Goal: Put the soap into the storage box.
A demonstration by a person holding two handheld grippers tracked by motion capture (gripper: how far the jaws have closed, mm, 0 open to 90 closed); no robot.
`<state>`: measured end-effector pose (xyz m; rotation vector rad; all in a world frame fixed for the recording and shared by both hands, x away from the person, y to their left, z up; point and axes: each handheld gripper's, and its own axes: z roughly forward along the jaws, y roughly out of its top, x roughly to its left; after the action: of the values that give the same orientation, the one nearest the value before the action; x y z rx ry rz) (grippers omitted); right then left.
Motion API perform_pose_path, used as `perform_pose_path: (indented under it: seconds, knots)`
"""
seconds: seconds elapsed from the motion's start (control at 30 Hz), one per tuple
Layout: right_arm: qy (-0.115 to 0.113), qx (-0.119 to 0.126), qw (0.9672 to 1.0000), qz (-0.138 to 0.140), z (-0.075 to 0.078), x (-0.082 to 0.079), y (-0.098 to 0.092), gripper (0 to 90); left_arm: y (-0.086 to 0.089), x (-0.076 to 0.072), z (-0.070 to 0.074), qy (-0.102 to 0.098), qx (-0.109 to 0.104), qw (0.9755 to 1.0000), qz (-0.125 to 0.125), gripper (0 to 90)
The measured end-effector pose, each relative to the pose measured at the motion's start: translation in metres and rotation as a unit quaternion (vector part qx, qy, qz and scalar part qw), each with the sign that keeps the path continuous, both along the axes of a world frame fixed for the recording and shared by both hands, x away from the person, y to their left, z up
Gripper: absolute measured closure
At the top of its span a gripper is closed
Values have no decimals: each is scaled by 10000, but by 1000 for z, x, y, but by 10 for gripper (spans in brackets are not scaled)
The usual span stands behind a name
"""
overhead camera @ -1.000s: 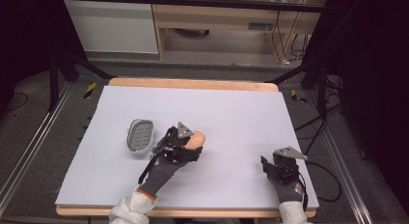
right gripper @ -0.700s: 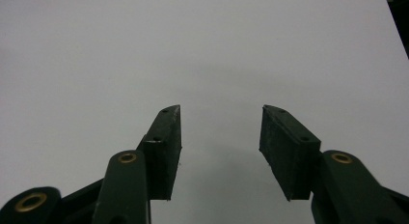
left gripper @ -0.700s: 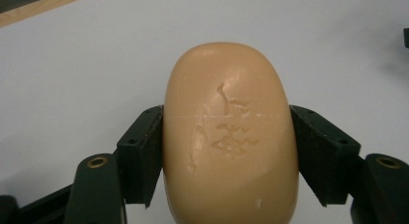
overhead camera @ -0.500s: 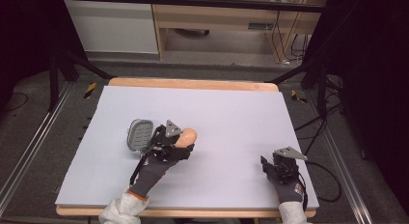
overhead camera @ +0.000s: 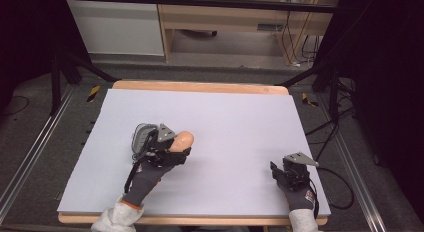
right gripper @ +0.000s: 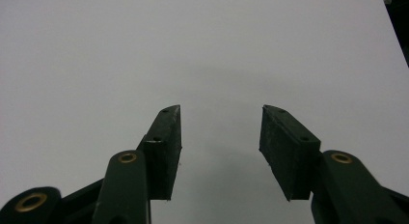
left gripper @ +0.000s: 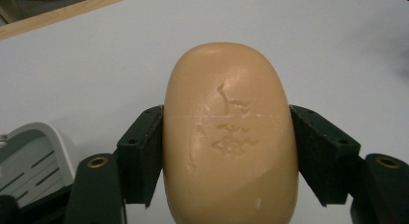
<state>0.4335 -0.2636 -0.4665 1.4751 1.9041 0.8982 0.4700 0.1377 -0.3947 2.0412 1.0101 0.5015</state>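
Note:
A tan oval soap bar (left gripper: 229, 137) sits between the two black jaws of my left gripper (left gripper: 226, 118), whose pads press on both its sides. In the high view the soap bar (overhead camera: 182, 139) sticks out to the right of the left gripper (overhead camera: 178, 146), held a little above the mat. A grey slotted soap dish (overhead camera: 140, 135) lies just left of that hand, partly hidden by the gripper; the dish (left gripper: 29, 156) shows at the lower left of the left gripper view. My right gripper (overhead camera: 279, 167) rests at the table's front right, and its jaws (right gripper: 219, 122) stand apart with nothing between them.
A pale lilac mat (overhead camera: 240, 117) covers the wooden table (overhead camera: 200, 86). A cable (overhead camera: 340, 192) trails off the right edge from the right gripper. Metal rails and dark stands flank the table on the floor.
My left gripper has carried the soap bar leftward and slightly up, ending beside and partly over the soap dish. The right gripper has kept still.

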Motion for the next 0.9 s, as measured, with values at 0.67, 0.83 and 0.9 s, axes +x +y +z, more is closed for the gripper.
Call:
perform_pose_path:
  seconds: [0.67,0.83,0.9]
  knots:
    - [-8,-30,10000,4,0,0,0,498,41,-1,4,-57,-157,9991,390,318]
    - [-14,-27,10000,10,0,0,0,499,50,1,6,-87,-215,9984,516,318]
    - [-1,-22,10000,8,0,0,0,500,55,2,6,-97,-228,9980,580,318]
